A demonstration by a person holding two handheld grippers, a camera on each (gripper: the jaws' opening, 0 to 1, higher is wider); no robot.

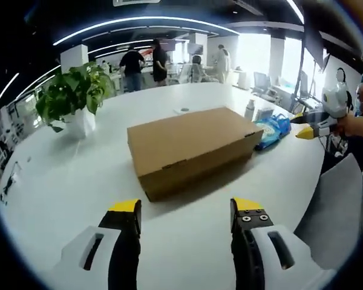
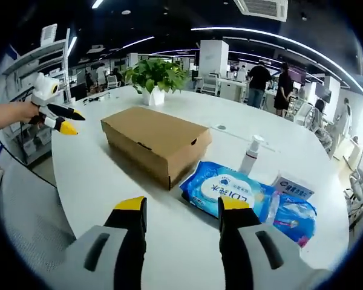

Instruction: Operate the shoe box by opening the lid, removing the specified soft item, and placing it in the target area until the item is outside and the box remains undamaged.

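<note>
Shoe box: brown cardboard, lid closed and seated flush, resting flat on the white table. No damage visible on the faces shown.

Left gripper: jaws spread wide, holding nothing, well short of the box. In the left gripper view the box lies straight ahead, beyond the yellow jaw tips, with bare table between.

Right gripper: jaws likewise wide apart and empty. In the right gripper view the box sits ahead and to the left of the jaw line, apart from the tips.

Surroundings: a blue pack of wet wipes lies just beside the near corner of the box, directly ahead of the right jaws. Further blue packets lie beyond it, and a small white pump bottle stands near them. A potted green plant stands on the table beyond the box. Each gripper appears in the other's view, held off the table edge. People stand in the office background.

Nothing lies on top of the lid.
</note>
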